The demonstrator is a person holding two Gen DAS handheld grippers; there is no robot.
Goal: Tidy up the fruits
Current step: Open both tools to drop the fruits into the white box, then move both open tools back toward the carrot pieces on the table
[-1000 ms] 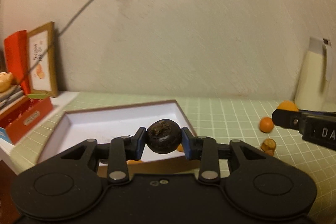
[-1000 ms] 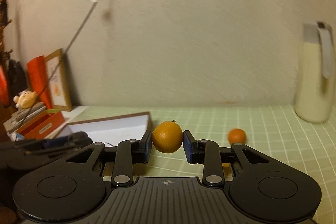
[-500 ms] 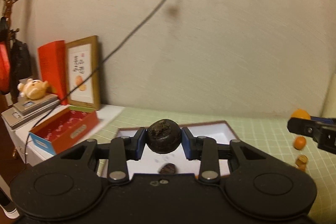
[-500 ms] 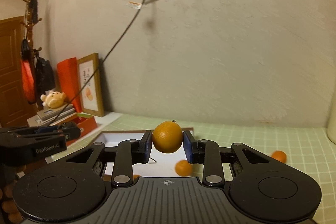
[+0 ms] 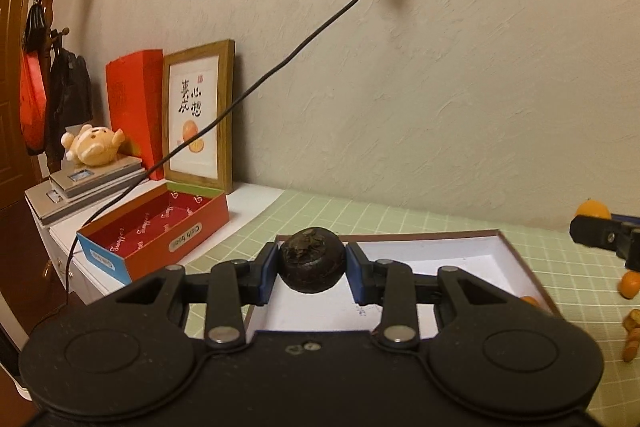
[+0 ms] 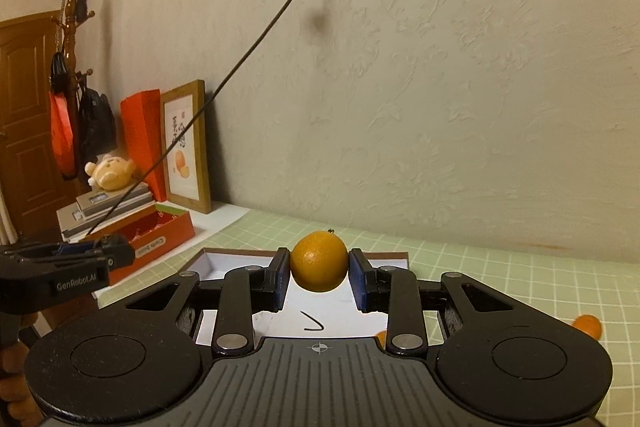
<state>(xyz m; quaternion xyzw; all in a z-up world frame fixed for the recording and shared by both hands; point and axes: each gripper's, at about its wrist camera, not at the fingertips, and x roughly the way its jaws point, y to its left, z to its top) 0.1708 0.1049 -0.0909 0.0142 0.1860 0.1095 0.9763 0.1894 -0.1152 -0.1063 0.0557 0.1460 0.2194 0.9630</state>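
My left gripper [image 5: 312, 271] is shut on a dark brown round fruit [image 5: 312, 259] and holds it above the near left part of a shallow white box [image 5: 460, 267] with a brown rim. My right gripper [image 6: 319, 273] is shut on an orange [image 6: 319, 261] and holds it above the same box [image 6: 224, 263]. The right gripper with its orange shows at the right edge of the left wrist view [image 5: 600, 231]. The left gripper shows at the left of the right wrist view [image 6: 80, 259]. Loose oranges lie on the green grid mat [image 5: 630, 285] [image 6: 588, 325].
A red open box [image 5: 160, 239] sits left of the white box, with a framed picture [image 5: 198, 119], a red folder, stacked books and a plush toy [image 5: 94, 143] behind it. A black cable [image 5: 280, 67] hangs from a wall socket. Orange peel pieces [image 5: 632, 331] lie at the right.
Both grippers have risen and swung left with their fruits still held. The white box has slid lower and to the right in view; the pitcher has left both views.
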